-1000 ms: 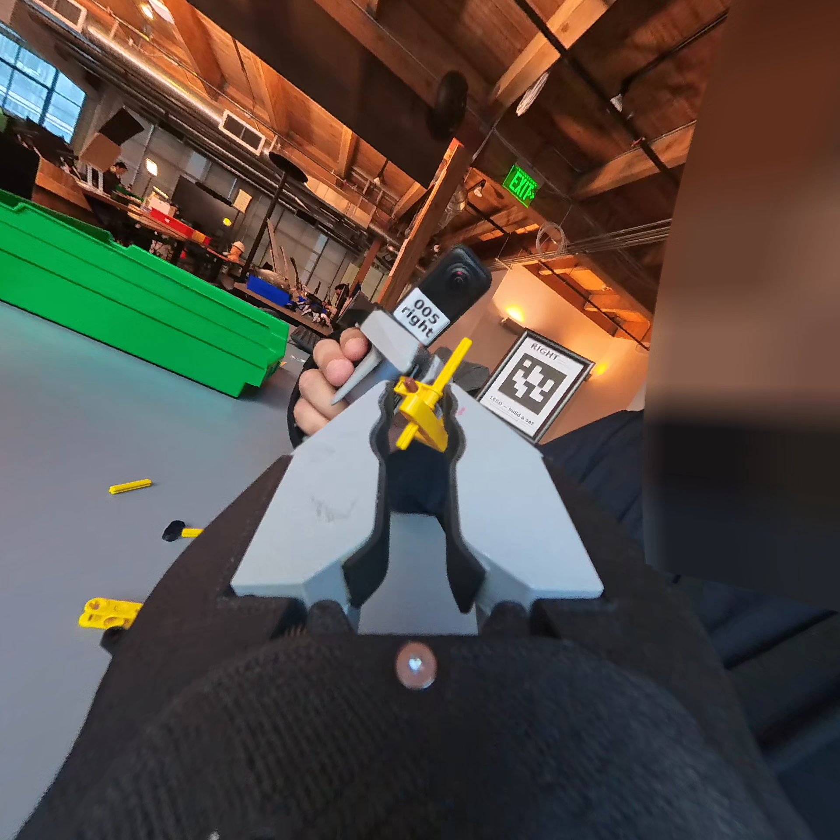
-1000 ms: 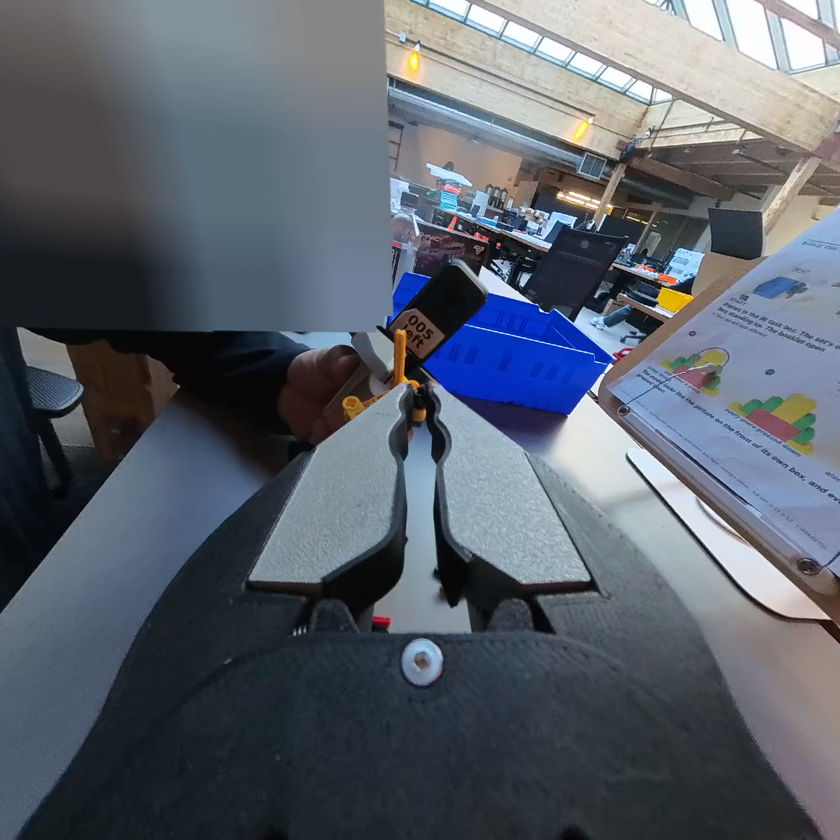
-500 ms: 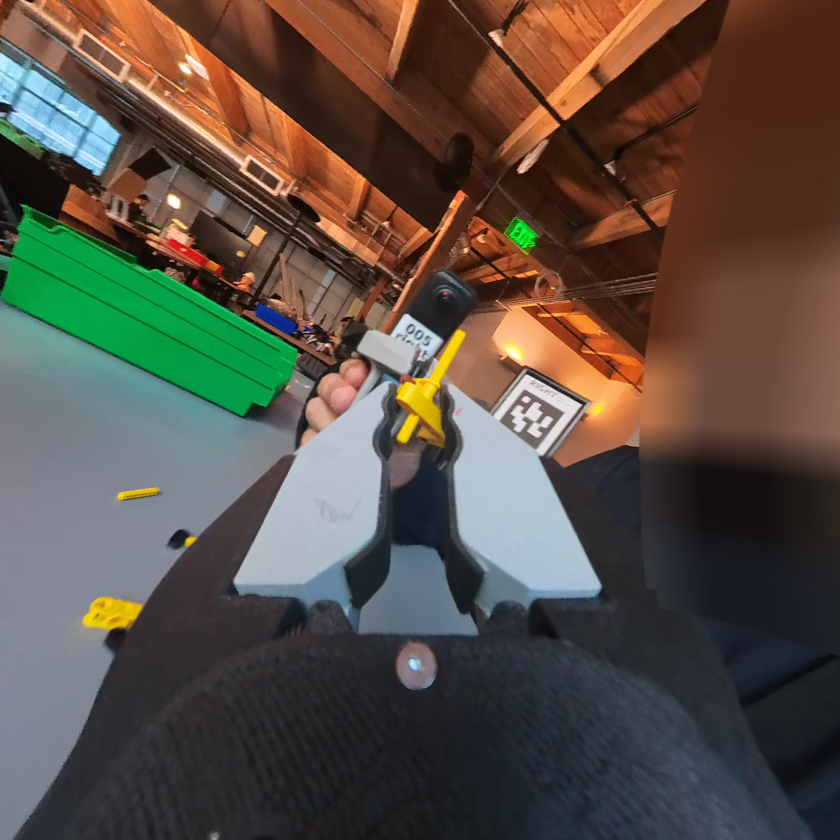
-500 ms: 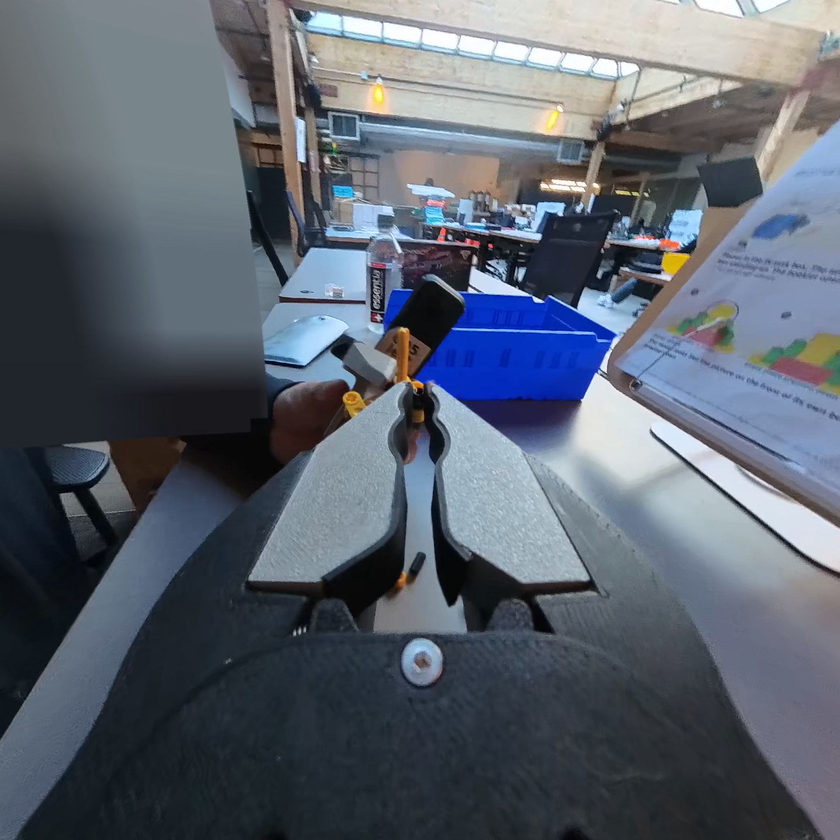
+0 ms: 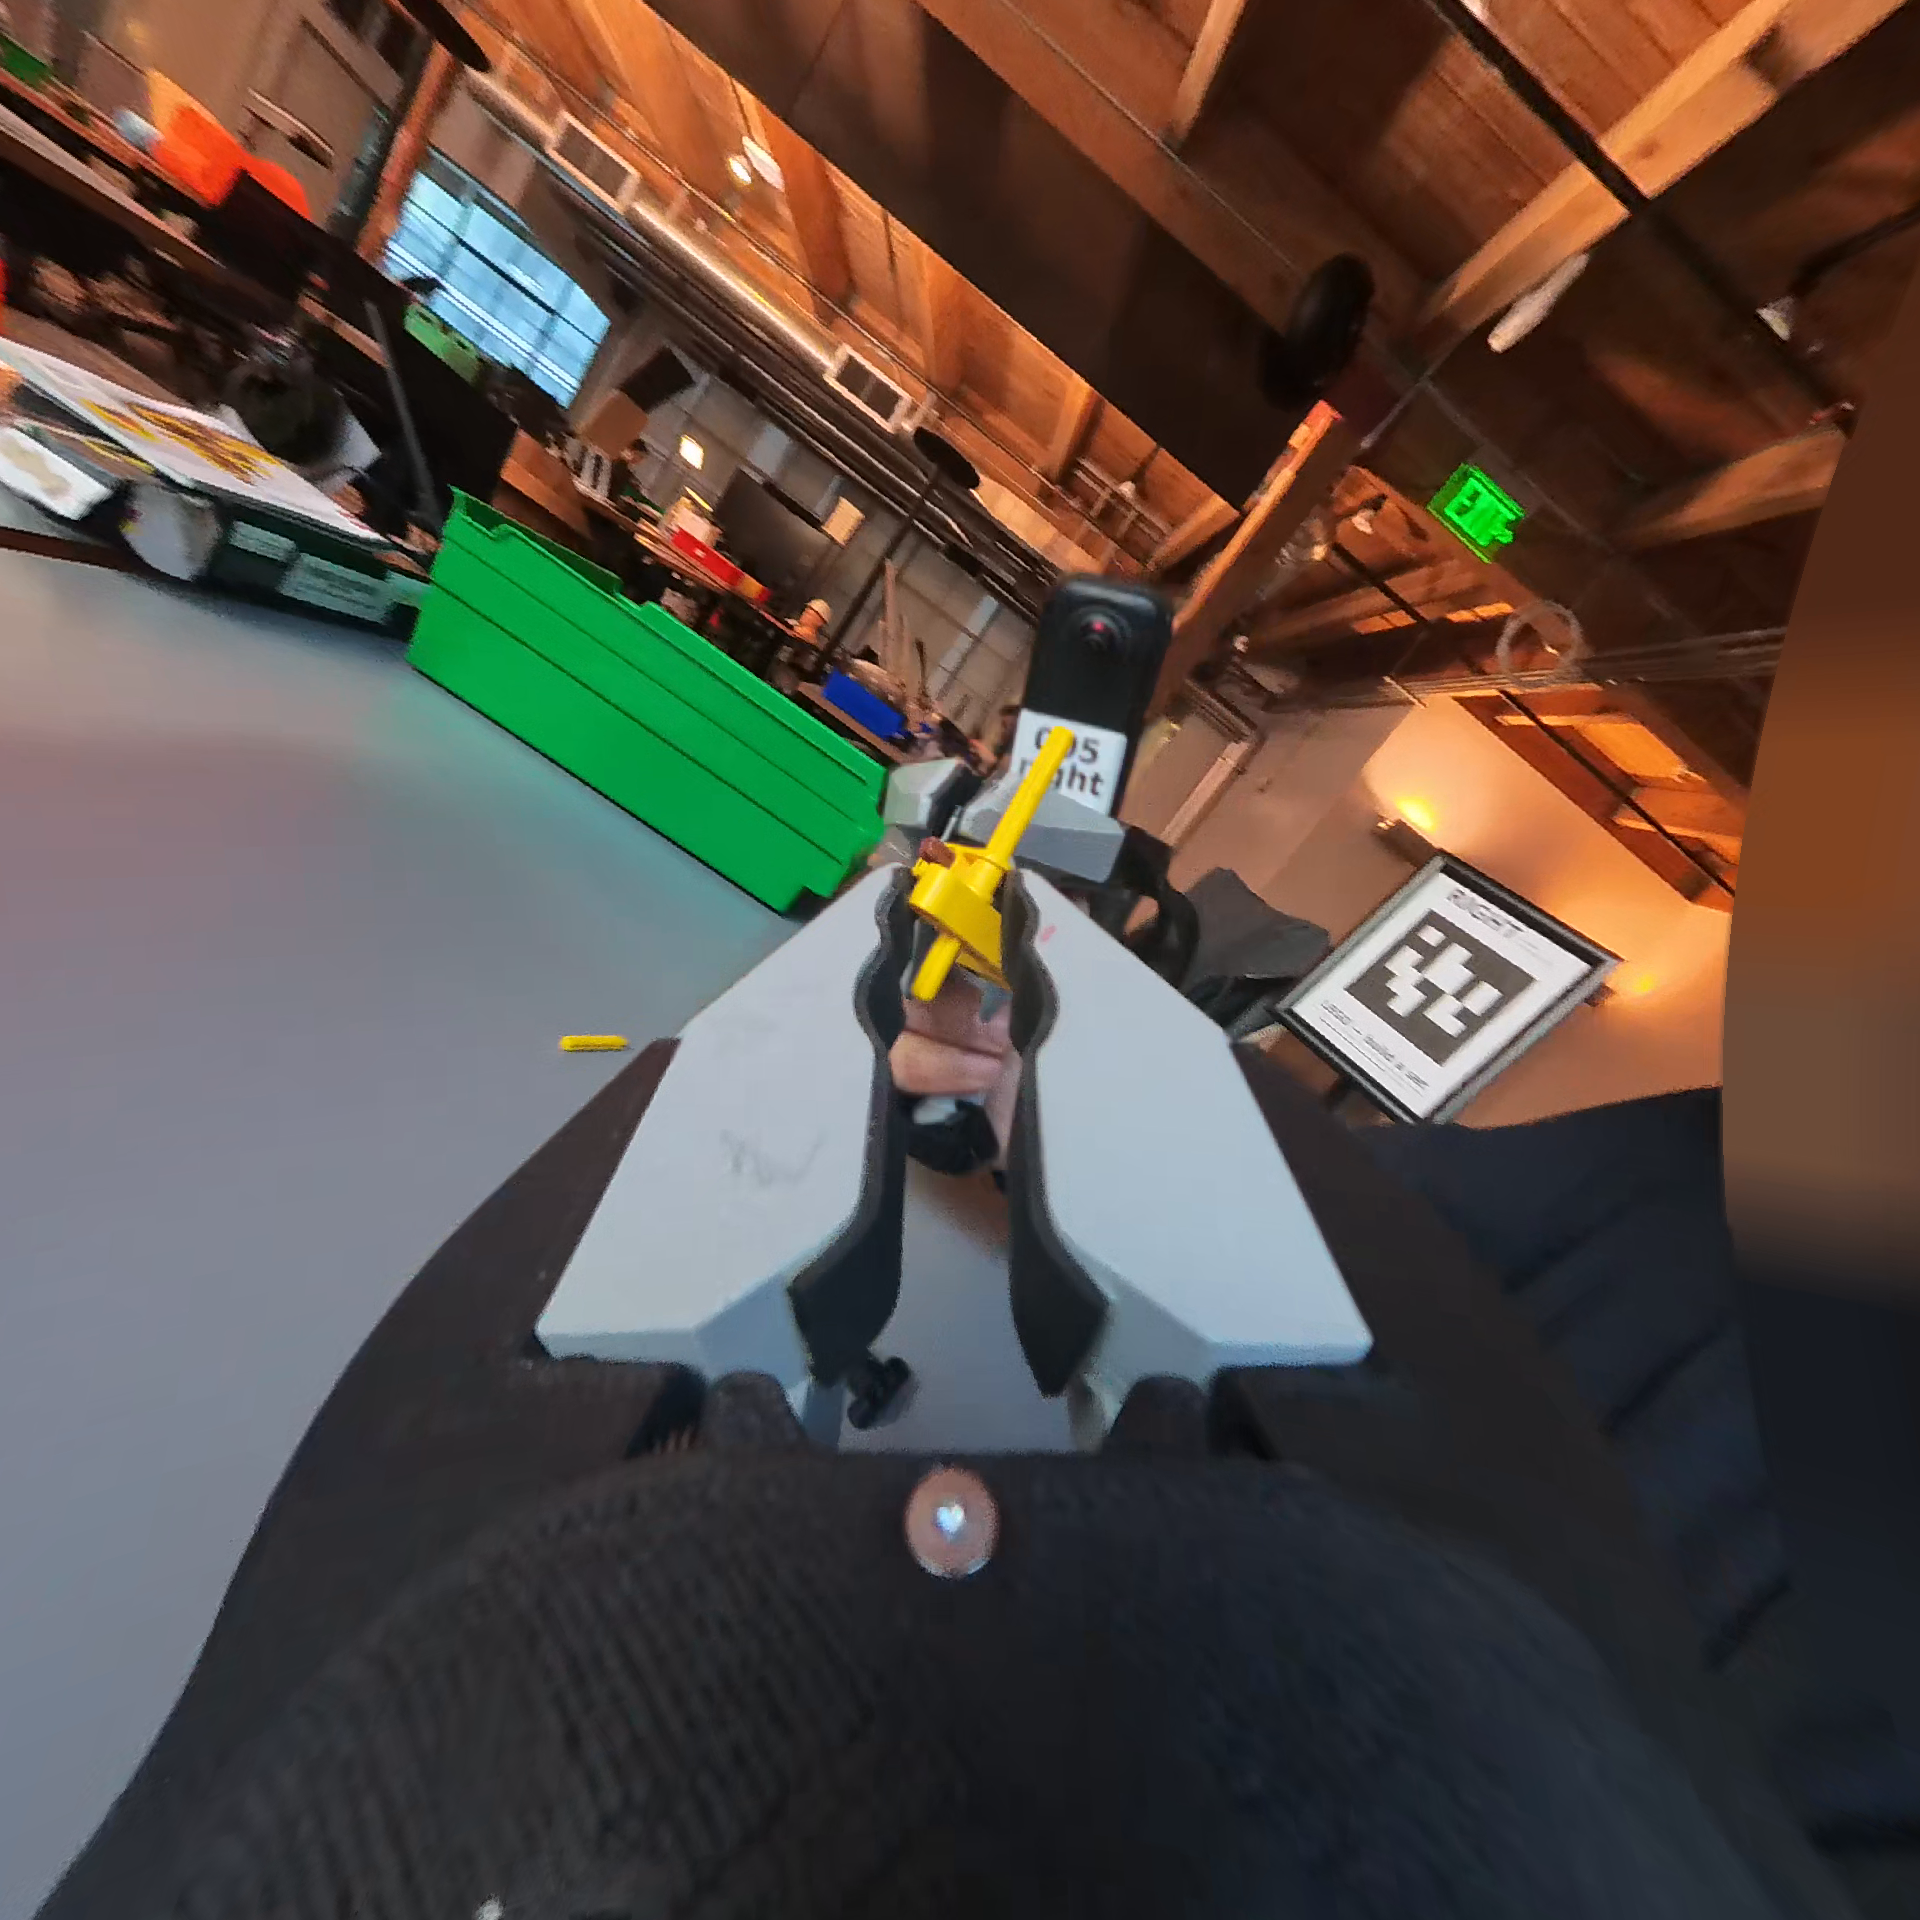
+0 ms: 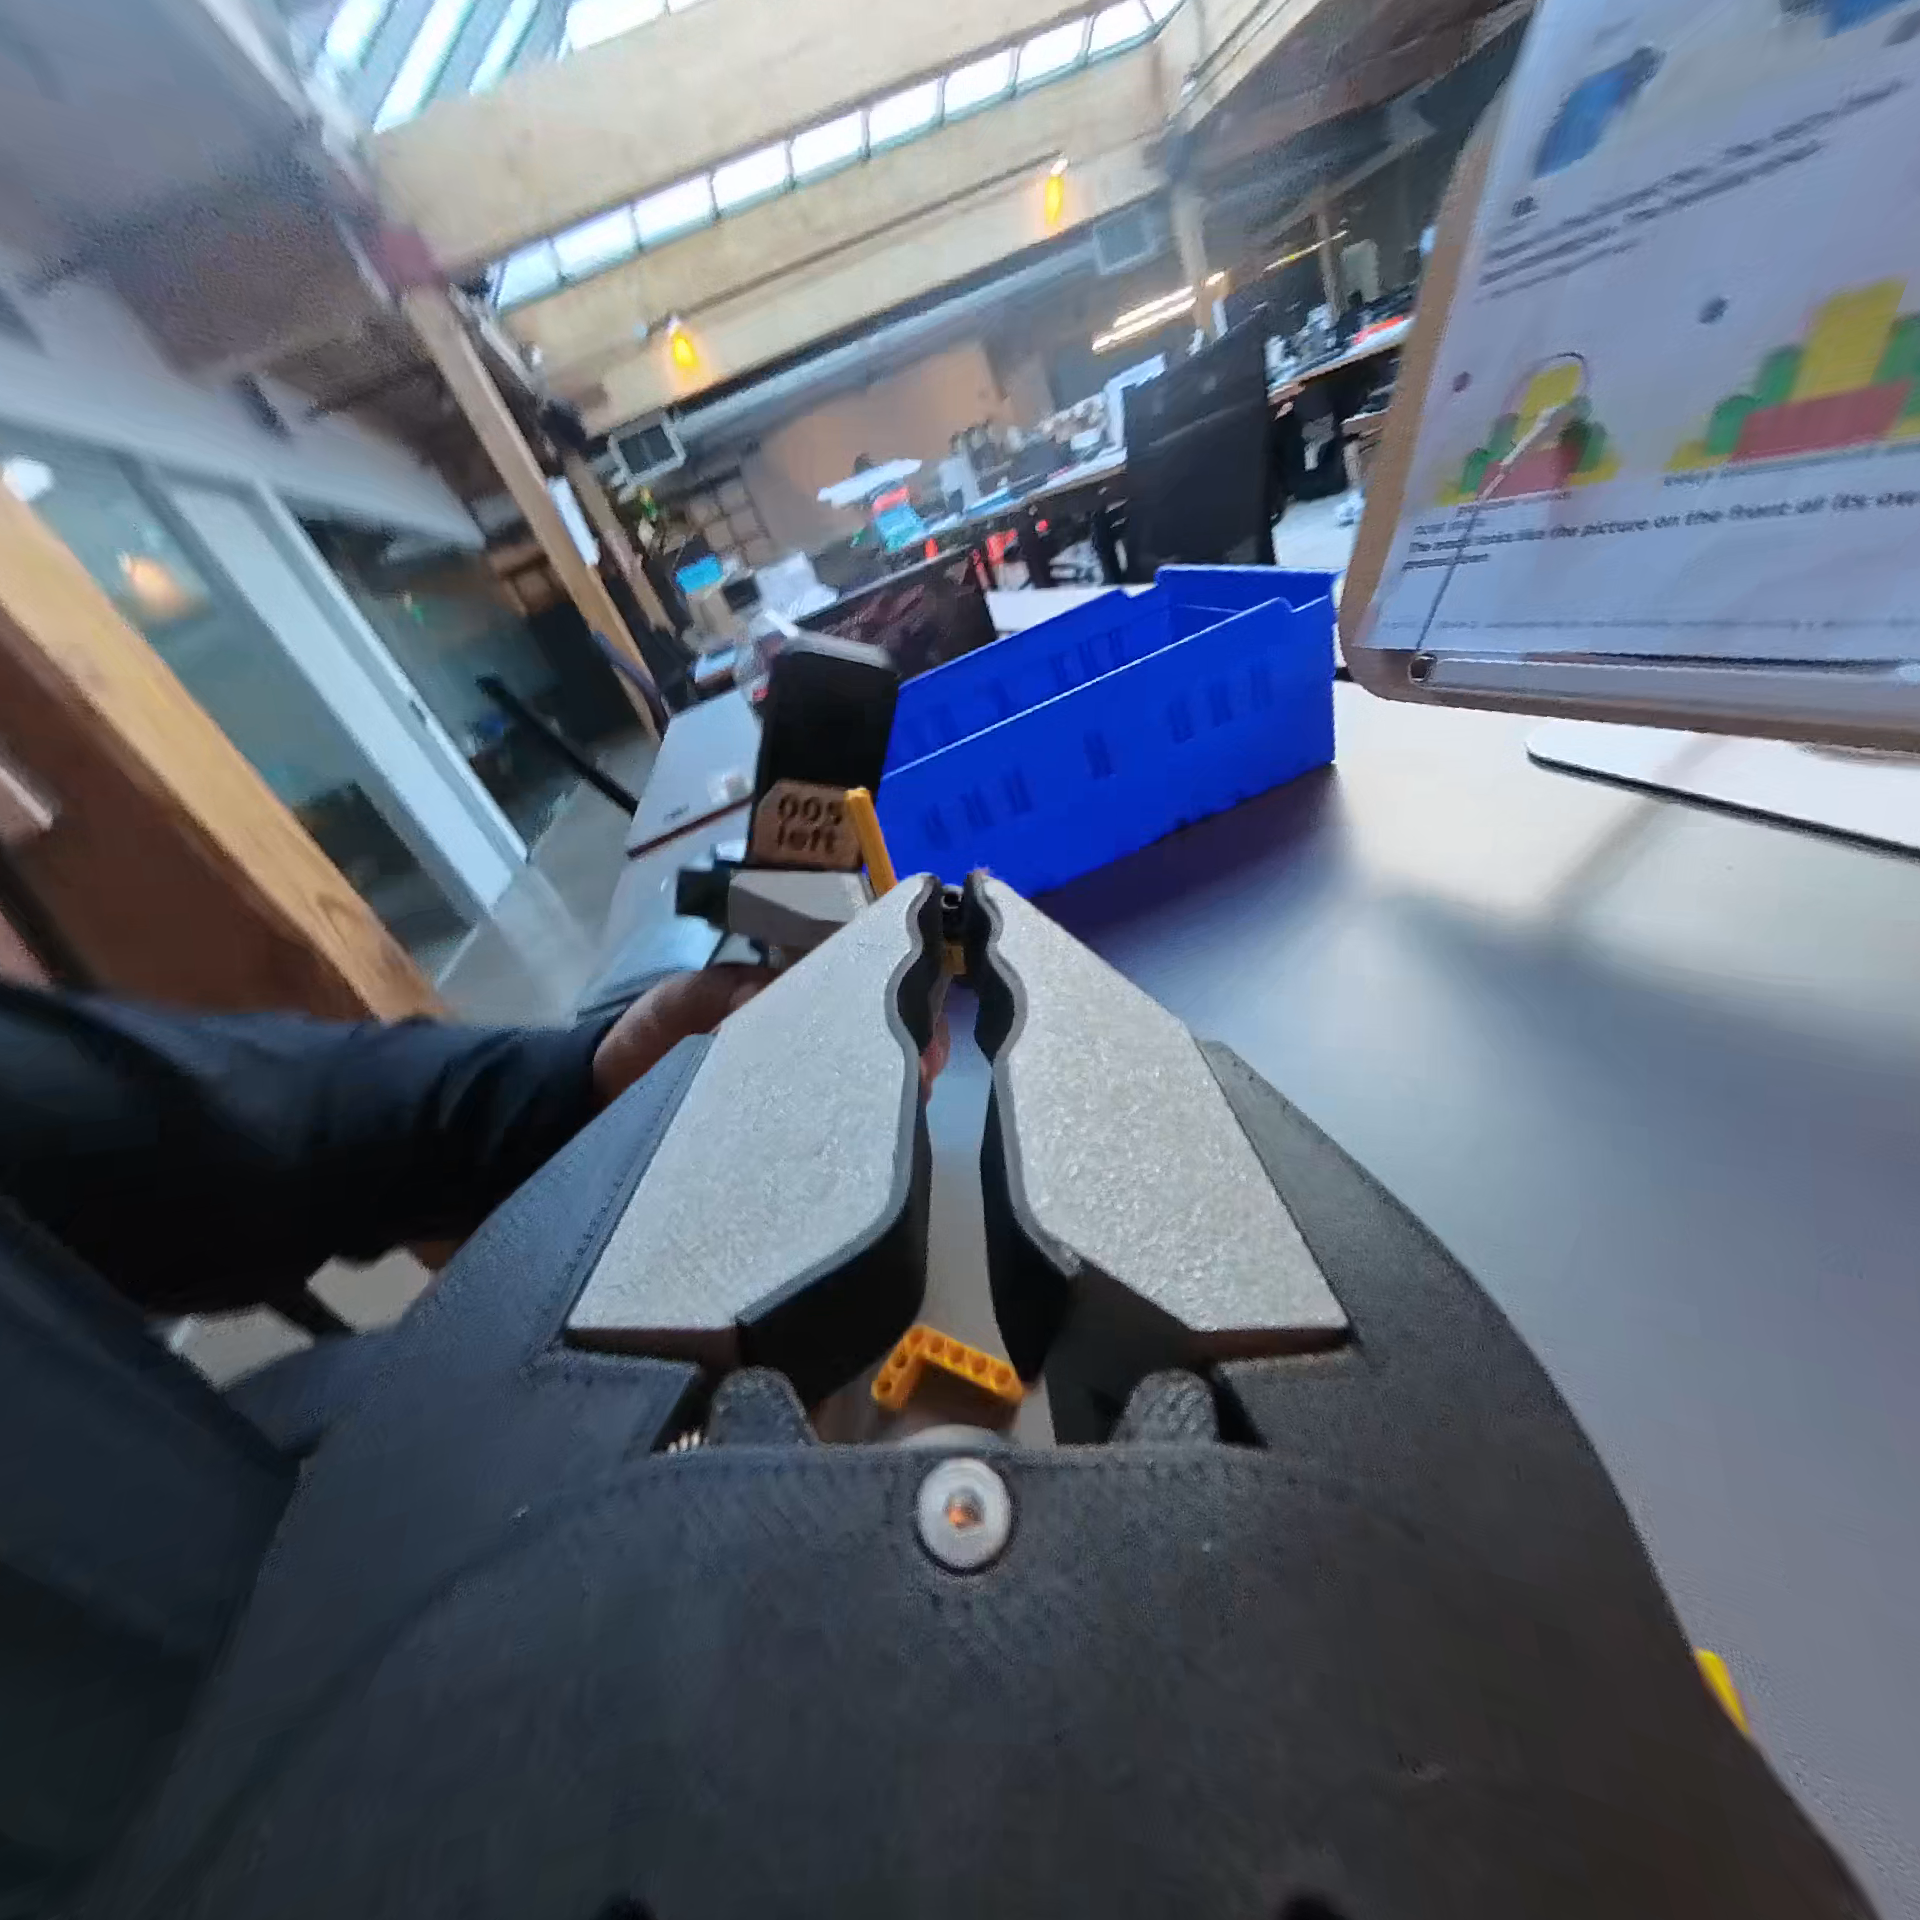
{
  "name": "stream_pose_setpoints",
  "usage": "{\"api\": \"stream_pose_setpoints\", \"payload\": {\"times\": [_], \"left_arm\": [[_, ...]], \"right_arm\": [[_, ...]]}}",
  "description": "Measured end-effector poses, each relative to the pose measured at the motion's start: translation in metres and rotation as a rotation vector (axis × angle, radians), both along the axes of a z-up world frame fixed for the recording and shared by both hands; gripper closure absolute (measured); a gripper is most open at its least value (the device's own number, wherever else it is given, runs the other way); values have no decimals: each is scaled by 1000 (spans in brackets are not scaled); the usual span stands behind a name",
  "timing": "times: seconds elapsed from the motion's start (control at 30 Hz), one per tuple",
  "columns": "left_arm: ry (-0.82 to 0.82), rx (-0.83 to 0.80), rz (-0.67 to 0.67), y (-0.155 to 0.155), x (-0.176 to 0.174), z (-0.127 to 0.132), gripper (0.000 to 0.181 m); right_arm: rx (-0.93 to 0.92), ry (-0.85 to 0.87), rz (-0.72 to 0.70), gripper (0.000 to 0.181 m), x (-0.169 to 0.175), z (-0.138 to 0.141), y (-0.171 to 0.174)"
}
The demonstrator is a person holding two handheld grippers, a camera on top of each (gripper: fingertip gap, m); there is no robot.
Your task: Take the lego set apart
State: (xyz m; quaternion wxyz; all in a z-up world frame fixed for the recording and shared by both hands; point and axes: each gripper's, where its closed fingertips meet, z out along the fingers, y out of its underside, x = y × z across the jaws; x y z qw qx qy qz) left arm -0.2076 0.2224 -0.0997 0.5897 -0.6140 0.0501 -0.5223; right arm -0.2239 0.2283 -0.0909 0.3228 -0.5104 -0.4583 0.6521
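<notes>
L wrist view: your left tongs [image 5: 951, 920] are clenched on the yellow lego piece [image 5: 958, 902], held up in the air above the gray tabletop [image 5: 260, 935]. Its long yellow axle [image 5: 1013, 821] runs up and away from the tips, tilted right, w/ a short stub poking below. The right tongs [image 5: 1023, 831] sit just beyond, facing you. A loose yellow pin [image 5: 592, 1042] lies on the tabletop, left. R wrist view: your right tongs [image 6: 954, 914] are squeezed nearly together at the tips on a small dark bit w/ yellow showing; can't tell exactly what. The axle [image 6: 871, 840] rises just left of them. Both tools meet tip to tip, so pulling apart along that axle looks like the move. A yellow L-beam [image 6: 945, 1382] lies below, on the tabletop.
</notes>
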Motion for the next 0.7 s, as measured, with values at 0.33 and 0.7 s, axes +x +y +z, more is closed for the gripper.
{"api": "stream_pose_setpoints", "payload": {"times": [0.33, 0.7], "left_arm": [[-49, -243, 52, 19, -13, -45, 170], [93, -117, 1, 14, -4, -34, 167]], "right_arm": [[92, 338, -334, 181, 34, 92, 58], [160, -211, -65, 180, 24, -36, 63]]}}
